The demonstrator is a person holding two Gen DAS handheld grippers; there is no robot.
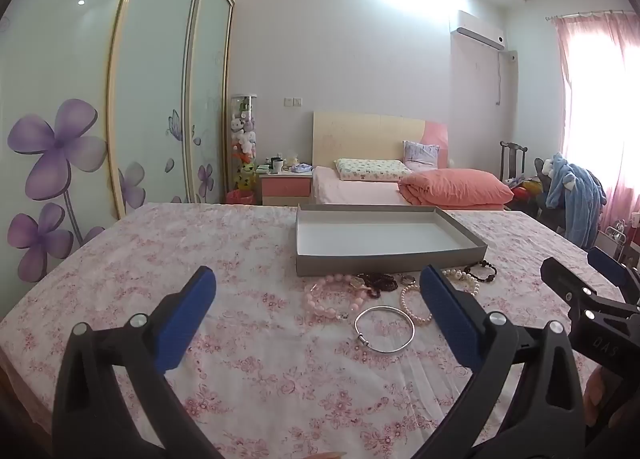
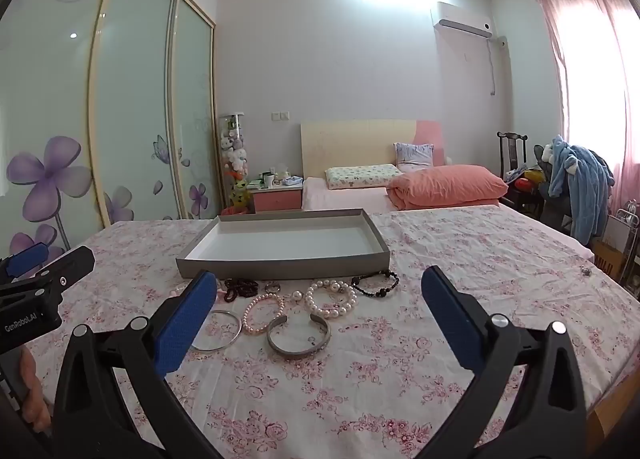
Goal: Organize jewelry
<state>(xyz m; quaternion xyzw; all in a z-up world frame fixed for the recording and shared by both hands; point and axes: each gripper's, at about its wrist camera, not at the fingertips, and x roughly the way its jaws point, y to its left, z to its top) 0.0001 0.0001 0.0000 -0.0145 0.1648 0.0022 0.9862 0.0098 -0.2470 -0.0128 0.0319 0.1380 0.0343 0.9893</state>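
Note:
An empty grey box (image 2: 280, 265) stands on the floral cloth (image 2: 360, 399). In front of it lies the jewelry: a dark red bead bracelet (image 2: 240, 285), a ring (image 2: 273, 287), a pink pearl bracelet (image 2: 256, 329), a white pearl bracelet (image 2: 332, 315), a black bead bracelet (image 2: 380, 293), a silver cuff (image 2: 298, 351) and a thin silver bangle (image 1: 384, 329). A pink bead bracelet (image 1: 324, 299) lies left of them. My left gripper (image 1: 316, 279) and right gripper (image 2: 320, 279) hover side by side short of the pile. Both are open and hold nothing.
A small ring (image 2: 586, 271) lies alone far right on the cloth. Beyond are a bed with an orange quilt (image 2: 444, 183), a flowered sliding wardrobe (image 2: 60, 139) on the left, and a chair with a blue garment (image 2: 580, 183) on the right. A hand (image 2: 32, 399) holds the left gripper.

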